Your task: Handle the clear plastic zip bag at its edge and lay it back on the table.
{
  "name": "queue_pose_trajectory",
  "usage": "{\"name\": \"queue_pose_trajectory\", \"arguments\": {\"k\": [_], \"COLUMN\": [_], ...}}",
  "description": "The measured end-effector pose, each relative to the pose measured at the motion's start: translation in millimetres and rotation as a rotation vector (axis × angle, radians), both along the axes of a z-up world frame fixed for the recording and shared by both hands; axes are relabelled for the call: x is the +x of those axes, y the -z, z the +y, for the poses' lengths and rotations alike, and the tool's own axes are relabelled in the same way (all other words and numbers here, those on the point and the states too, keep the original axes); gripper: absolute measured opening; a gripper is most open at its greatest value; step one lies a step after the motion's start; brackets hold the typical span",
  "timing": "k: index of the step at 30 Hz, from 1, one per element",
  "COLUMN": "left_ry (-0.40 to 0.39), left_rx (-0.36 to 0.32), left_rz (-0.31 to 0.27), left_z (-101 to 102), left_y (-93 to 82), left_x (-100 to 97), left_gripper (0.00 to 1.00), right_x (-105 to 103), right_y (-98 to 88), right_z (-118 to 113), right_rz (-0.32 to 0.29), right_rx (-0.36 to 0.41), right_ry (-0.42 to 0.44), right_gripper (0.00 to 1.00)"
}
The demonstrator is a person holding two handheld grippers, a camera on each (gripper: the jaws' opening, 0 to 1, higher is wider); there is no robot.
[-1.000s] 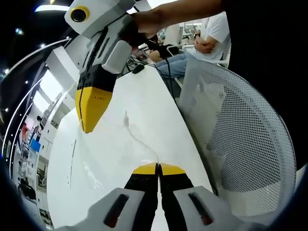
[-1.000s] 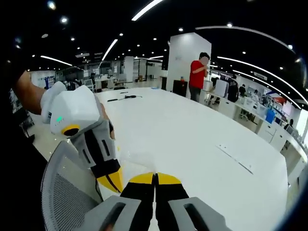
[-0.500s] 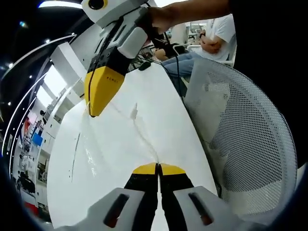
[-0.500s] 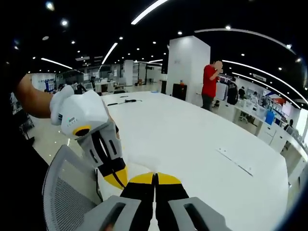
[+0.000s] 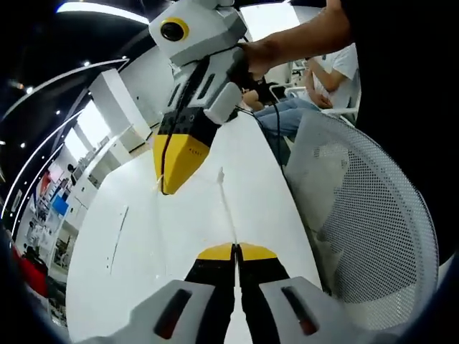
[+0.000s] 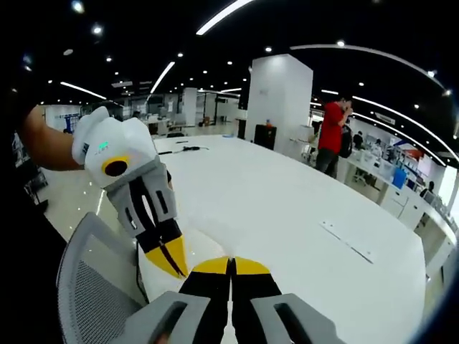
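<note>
The clear zip bag (image 5: 215,208) hung stretched between the 2 grippers, above the white table (image 5: 136,251). The left gripper (image 5: 235,247) pinched 1 end of its edge. The right gripper (image 5: 172,188) pinched the other end, straight ahead. The bag's long edge ran from jaws to jaws.

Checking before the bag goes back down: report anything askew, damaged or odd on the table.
Nothing looks damaged or spilled. The clear zip bag is off the white table, stretched taut along its edge between the shut left gripper and the shut right gripper. A mesh chair stands beside the table.
</note>
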State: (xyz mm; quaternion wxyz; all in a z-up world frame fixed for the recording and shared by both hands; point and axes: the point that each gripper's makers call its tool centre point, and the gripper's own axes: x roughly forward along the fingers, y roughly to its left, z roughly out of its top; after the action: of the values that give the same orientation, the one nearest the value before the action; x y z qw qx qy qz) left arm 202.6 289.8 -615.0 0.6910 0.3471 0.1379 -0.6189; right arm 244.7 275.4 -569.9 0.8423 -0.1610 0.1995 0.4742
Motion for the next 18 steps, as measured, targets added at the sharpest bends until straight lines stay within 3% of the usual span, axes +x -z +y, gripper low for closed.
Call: {"name": "queue_pose_trajectory", "arguments": {"k": [8, 18], "left_ry": [-0.031, -0.088], "left_rx": [-0.146, -0.181], "left_rz": [0.073, 0.127], "left_z": [-10, -1], "left_y": [-30.4, -42.5], "left_x": [-2.7, -5.0], "left_gripper": [0.02, 0.07], "right_x": [1, -1], "right_y": [8.6, 23.0], "right_z": [0, 1], "right_rz": [0.014, 0.033], "right_rx": [-0.016, -0.038], "right_ry": [-0.003, -0.016], "right_gripper": [0.00, 0.00]}}
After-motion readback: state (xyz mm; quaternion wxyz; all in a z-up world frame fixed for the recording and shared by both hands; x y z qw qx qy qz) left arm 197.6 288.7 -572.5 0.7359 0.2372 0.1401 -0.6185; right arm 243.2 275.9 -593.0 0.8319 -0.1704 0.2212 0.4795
